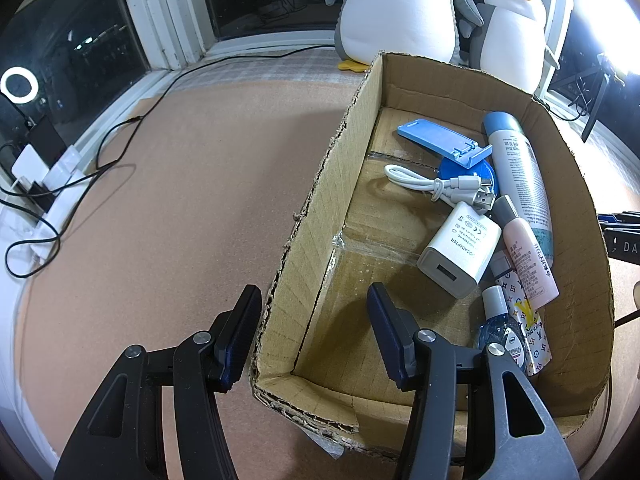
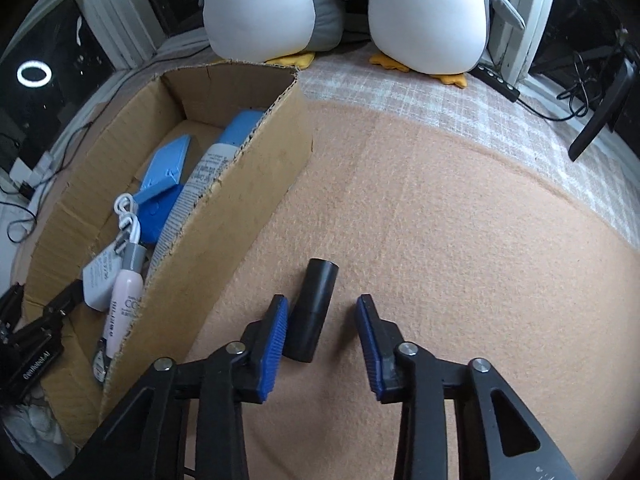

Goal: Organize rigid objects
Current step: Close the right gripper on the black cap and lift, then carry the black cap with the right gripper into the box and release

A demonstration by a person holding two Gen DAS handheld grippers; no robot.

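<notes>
Black linkage arms, silver screws, blue fingers [image 2: 276, 344]

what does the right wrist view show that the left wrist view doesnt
Only the right wrist view shows the black tube lying on the blanket between the open right gripper fingers. Only the left wrist view shows the open left gripper straddling the box wall, plus the small clear bottle. Both show the cardboard box, spray can, pink bottle, white charger and plush penguins.
</notes>
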